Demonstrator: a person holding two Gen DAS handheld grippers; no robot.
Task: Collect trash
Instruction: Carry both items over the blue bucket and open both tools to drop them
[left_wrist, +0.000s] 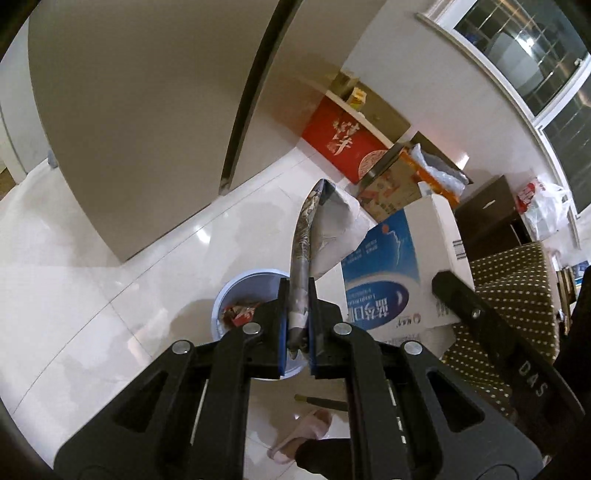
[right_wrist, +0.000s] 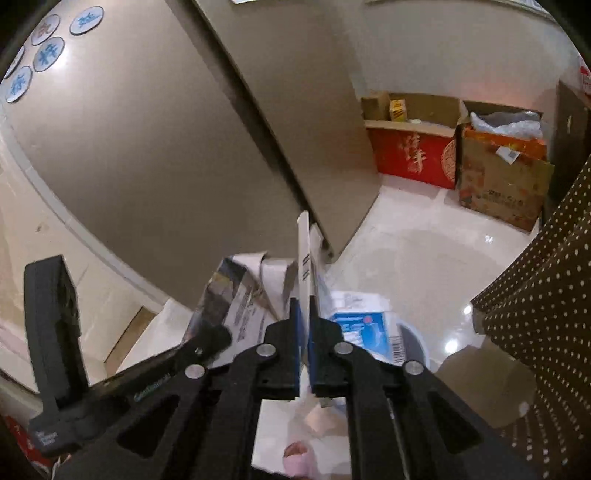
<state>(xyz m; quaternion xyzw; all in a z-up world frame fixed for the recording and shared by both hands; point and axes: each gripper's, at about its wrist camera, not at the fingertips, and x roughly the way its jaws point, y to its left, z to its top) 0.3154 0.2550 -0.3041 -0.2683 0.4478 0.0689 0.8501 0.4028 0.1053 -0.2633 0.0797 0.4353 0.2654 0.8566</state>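
Left gripper (left_wrist: 297, 295), angled down over the pale blue round bin (left_wrist: 236, 291), pinches crumpled printed paper (left_wrist: 304, 236); right gripper (right_wrist: 304, 317) (likewise closed) clamps a white-and-blue carton (right_wrist: 303, 254).

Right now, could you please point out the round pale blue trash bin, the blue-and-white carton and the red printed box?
Round pale blue trash bin (left_wrist: 236, 282), left wrist view, far rim.
Blue-and-white carton (left_wrist: 380, 280), left wrist view, printed face.
Red printed box (right_wrist: 413, 157), right wrist view, front face.

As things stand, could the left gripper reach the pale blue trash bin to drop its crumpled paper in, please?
Probably yes: the left gripper, shut on the crumpled paper, hangs almost over the open trash bin; the blue-and-white box sits beside it, not across.
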